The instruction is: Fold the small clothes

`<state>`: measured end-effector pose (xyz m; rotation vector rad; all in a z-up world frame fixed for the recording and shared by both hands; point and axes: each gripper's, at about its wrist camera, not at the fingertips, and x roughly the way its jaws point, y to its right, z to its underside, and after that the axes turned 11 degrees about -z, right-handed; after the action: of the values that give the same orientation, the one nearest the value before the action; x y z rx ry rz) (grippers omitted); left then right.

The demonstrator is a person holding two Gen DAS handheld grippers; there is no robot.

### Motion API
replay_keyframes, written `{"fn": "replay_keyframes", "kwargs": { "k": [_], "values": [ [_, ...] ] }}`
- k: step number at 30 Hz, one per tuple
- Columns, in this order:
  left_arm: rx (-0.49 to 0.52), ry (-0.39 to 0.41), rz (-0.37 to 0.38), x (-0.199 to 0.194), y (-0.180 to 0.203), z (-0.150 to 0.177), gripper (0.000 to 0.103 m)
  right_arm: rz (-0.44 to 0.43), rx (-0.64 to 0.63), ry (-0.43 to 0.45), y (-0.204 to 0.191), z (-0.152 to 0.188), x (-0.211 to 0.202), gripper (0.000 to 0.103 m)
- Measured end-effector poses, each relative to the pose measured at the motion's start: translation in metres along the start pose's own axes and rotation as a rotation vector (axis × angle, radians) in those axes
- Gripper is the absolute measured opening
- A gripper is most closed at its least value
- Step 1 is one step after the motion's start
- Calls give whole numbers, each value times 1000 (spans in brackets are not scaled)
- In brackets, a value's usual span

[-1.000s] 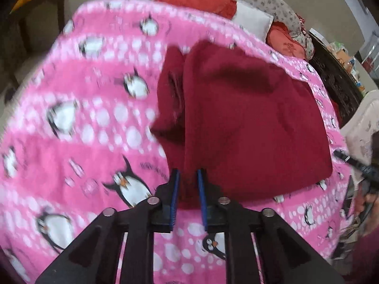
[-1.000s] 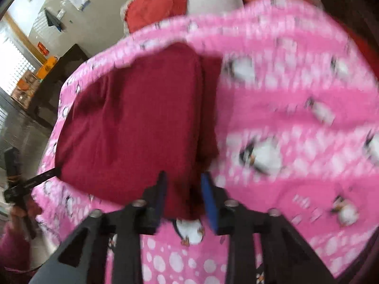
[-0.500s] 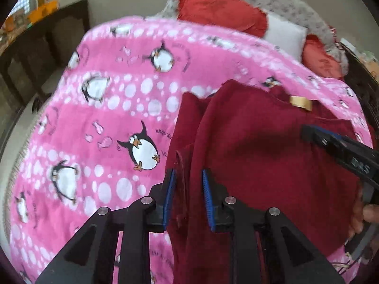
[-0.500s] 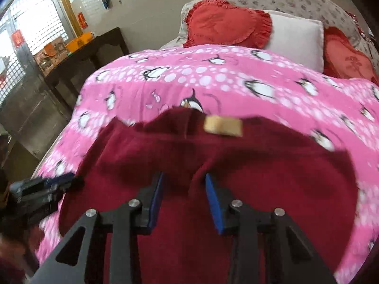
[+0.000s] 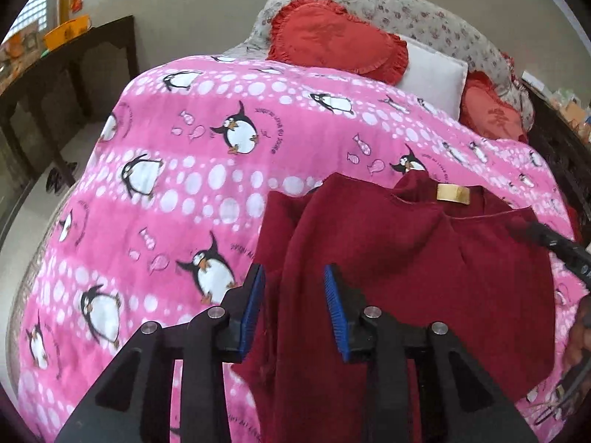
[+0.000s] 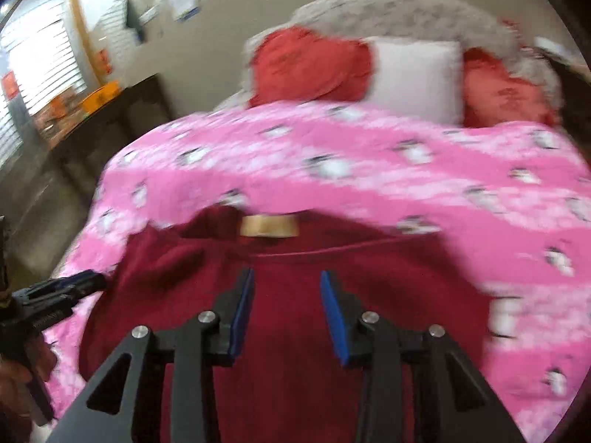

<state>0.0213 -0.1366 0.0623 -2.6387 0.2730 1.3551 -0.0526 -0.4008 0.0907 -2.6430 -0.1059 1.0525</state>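
A dark red garment (image 5: 406,277) with a tan neck label (image 5: 452,193) lies partly folded on the pink penguin blanket (image 5: 184,192). My left gripper (image 5: 293,310) is open above the garment's left folded edge, holding nothing. My right gripper (image 6: 286,313) is open over the garment's middle (image 6: 295,369), below the label (image 6: 269,226), and also shows at the right edge of the left wrist view (image 5: 554,243). The left gripper shows at the left edge of the right wrist view (image 6: 55,295). The right wrist view is blurred.
Red heart cushions (image 5: 332,46) and a white pillow (image 5: 432,77) lie at the head of the bed, against a floral headboard (image 5: 406,11). A dark wooden table (image 5: 66,59) stands to the left. The blanket edge drops off at the left and near side.
Both grippers have opened and let go of the garment. Both pulled back toward the near edge, and the garment now lies flat on the blanket with its label facing up.
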Motion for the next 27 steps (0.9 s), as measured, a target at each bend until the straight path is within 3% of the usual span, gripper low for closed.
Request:
{"fn": "replay_keyframes", "kwargs": {
  "k": [2,4,7,11,15,18,24,27],
  "values": [
    [5,-22,-29,16,4,-2,13,125,23,8,25,1,-10,39],
    [6,-59,-56,31,7,-1,13,227,63,-40,53,5,0,38],
    [-1,-47,-71,34,6,2,21,183,121,-58,80,10,8,34],
    [-5,-48,-73,32,4,3,23,211,86,-54,61,3,-2,37],
    [4,-43,-79,22,2,6,23,112,102,-19,34,4,-24,46],
    [14,-42,-82,15,1,8,23,27,60,-54,5,14,-25,48],
    [6,-26,-83,-3,-5,13,23,-69,11,-114,-43,24,8,48],
    [-6,-31,-80,-9,-9,16,23,-153,58,-131,-59,28,31,47]
  ]
}}
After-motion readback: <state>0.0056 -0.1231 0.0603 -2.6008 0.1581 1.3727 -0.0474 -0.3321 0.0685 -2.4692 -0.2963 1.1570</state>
